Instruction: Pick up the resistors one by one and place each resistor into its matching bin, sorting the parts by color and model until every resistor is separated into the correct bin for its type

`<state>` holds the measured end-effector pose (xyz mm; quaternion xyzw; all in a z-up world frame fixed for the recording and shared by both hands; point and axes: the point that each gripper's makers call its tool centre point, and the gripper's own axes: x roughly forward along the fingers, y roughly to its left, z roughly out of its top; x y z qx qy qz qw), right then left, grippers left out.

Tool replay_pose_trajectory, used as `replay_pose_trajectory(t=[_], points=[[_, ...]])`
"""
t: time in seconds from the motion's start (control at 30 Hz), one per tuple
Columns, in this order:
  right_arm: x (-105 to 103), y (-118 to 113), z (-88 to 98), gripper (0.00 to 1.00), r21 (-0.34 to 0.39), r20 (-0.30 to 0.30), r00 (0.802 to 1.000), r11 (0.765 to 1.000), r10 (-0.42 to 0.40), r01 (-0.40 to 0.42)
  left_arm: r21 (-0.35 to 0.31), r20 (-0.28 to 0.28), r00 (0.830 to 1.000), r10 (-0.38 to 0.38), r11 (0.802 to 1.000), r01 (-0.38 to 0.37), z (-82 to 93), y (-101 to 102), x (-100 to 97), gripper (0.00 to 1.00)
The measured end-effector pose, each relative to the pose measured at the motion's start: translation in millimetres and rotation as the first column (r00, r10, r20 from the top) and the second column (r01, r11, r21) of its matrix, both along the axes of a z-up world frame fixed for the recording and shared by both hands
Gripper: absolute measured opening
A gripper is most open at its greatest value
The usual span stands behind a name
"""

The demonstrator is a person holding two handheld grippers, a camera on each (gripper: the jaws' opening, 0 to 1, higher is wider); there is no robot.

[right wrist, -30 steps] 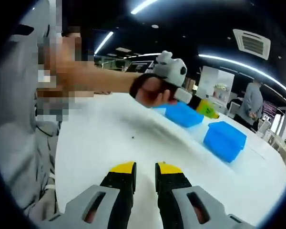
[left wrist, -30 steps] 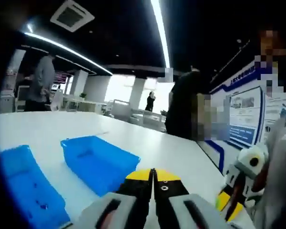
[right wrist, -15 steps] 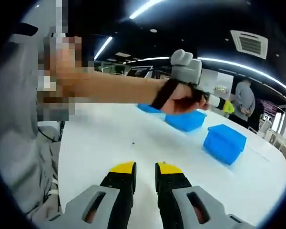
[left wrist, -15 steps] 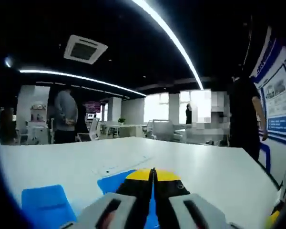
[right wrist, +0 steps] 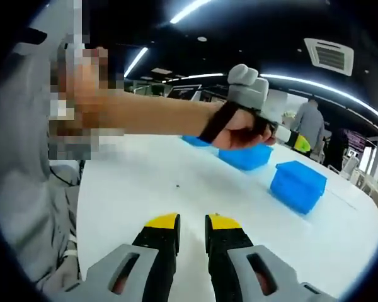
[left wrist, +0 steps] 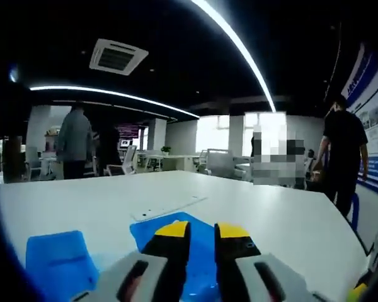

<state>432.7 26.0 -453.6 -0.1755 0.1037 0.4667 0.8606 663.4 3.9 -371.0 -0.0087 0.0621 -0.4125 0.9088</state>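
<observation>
In the left gripper view my left gripper [left wrist: 202, 231] hangs over a blue bin [left wrist: 150, 231], jaws parted by a narrow gap with nothing between them. A second blue bin [left wrist: 53, 263] lies to its left. In the right gripper view my right gripper [right wrist: 192, 221] stands low over the white table [right wrist: 138, 189], open and empty. A hand holds the left gripper [right wrist: 300, 143] above a blue bin [right wrist: 244, 156], with another blue bin [right wrist: 297, 185] to the right and a third [right wrist: 194, 140] behind the arm. A tiny dark speck [right wrist: 177, 185] lies on the table; too small to tell what it is.
The person's bare forearm [right wrist: 157, 116] crosses the right gripper view above the table. People stand beyond the table [left wrist: 72, 141] [left wrist: 342, 157]. Office desks and chairs [left wrist: 176, 162] fill the background. Bare white tabletop [left wrist: 283, 220] spreads around the bins.
The left gripper's jaws, pressed together before, now stand slightly apart. The left view has swung from looking down at the bins to looking across the table. The right gripper stays put.
</observation>
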Motion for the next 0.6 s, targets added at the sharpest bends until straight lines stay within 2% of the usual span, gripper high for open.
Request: replay_pose_trajectory(t=[0.13,0.27,0.4,0.47,0.5,0.53,0.57,0.6], points=[[1.2,-1.7,-1.3,0.19,-0.012,-0.002,1.0,1.0,-0.006,0.006,0.019,0.006,1.0,-0.027,0.999,0.026,8.7,8.0,-9.5,0.18],[0.7,-0.3,1.5,0.19,-0.013,0.007,1.0,1.0,0.0,0.0,0.109,0.07,0.989,-0.128,0.987,0.12,18.6,19.0,-34.7,0.17],[-0.5,5.4,-0.2,0.19,-0.015,0.008,1.0,1.0,0.009,-0.009,0.215,0.099,0.987,-0.13,0.971,0.107,15.2,36.2,-47.5,0.16],[1.1,7.7,-2.0,0.19,-0.014,0.004,1.0,1.0,0.01,-0.01,0.257,0.084,0.986,-0.147,0.959,0.121,9.5,43.9,-58.2,0.16],[1.1,8.0,-2.1,0.19,-0.018,0.004,1.0,1.0,0.01,-0.01,0.285,0.071,0.982,-0.175,0.947,0.148,5.3,46.3,-64.8,0.16],[1.1,7.9,-1.8,0.19,-0.021,0.006,1.0,1.0,0.011,-0.011,0.338,0.068,0.971,-0.228,0.921,0.193,0.1,49.0,-74.4,0.16],[1.1,8.0,-0.7,0.19,-0.022,0.01,1.0,1.0,0.012,-0.012,0.39,0.079,0.957,-0.28,0.892,0.229,-3.8,50.8,-82.3,0.16],[0.9,7.8,1.1,0.19,-0.019,0.013,1.0,1.0,0.013,-0.013,0.456,0.085,0.94,-0.331,0.851,0.258,-9.6,54.0,-90.2,0.16]])
